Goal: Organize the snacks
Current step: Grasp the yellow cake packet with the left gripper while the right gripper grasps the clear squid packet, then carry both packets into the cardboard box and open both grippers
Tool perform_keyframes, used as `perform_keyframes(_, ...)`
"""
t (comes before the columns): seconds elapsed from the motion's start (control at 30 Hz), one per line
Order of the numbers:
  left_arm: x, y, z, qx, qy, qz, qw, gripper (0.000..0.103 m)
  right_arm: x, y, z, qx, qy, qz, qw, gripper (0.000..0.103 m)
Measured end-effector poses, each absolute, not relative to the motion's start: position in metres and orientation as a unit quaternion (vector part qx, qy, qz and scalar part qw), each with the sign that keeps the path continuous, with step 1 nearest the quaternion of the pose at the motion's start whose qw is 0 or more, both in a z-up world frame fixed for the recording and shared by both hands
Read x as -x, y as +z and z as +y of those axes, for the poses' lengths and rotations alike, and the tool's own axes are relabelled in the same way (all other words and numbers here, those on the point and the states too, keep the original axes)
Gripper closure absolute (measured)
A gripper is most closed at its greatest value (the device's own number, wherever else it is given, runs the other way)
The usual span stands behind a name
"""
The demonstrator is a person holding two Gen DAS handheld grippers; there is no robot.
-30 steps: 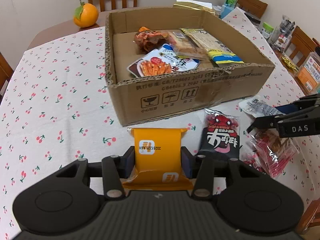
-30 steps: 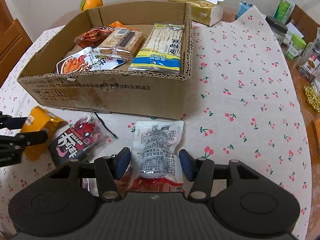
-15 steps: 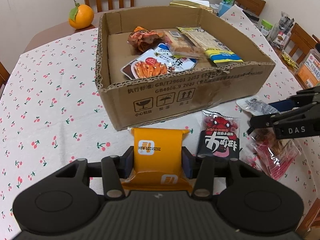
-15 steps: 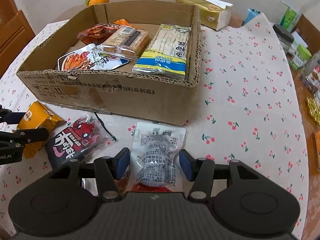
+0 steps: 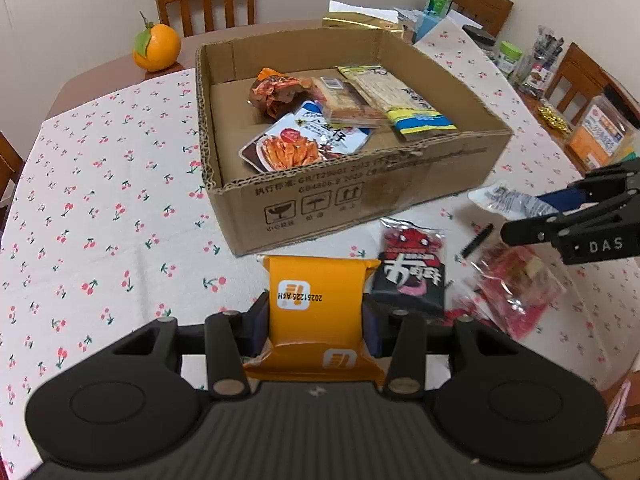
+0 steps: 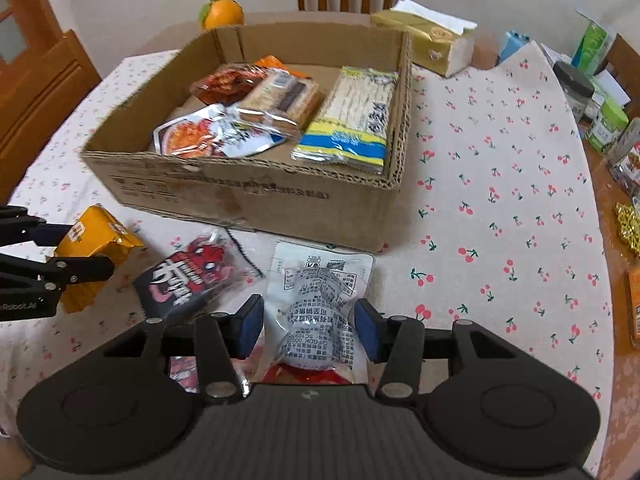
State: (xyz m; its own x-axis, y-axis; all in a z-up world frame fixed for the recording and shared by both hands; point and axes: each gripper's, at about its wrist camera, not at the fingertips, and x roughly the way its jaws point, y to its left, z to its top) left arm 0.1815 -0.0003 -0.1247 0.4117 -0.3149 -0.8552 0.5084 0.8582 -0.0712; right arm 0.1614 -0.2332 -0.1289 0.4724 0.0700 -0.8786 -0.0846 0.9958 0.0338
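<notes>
The cardboard box [image 5: 360,196] on the cherry-print worktop [image 5: 100,200] has bare floor at its left, so both packets probably go over the near wall next. Left tool [image 5: 316,320] is clamped on the orange packet [image 5: 316,300]; right tool [image 6: 308,326] is closing on the grey pouch [image 6: 320,292]

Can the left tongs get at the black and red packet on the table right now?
Probably not: the left tongs are shut on the orange packet. The black and red packet lies uncovered beside it, so freed tongs could take it.
</notes>
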Motion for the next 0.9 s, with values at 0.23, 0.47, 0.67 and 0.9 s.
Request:
perform_keyframes(0.23,-0.169,-0.102,0.005,-0.106,-0.253,0.479,0.834,0.059,-0.147,-0.085,-0.230,0.017,0.065,0.482,0.873,0.048)
perform_keyframes(0.47,-0.158,-0.086,0.011,-0.099,-0.249,0.468,0.842,0.059,-0.175,-0.043,-0.212,0.047,0.109,0.430,0.895,0.048)
perform_keyframes(0.67,-0.150,-0.079,0.018,-0.086,-0.235,0.464,0.850,0.059,-0.224,-0.040,-0.187,0.072,0.148,0.406,0.899,0.048)
perform_keyframes(0.9,-0.150,-0.077,0.025,-0.080,-0.214,0.468,0.854,0.059,-0.259,-0.057,-0.171,0.078,0.162,0.408,0.895,0.033)
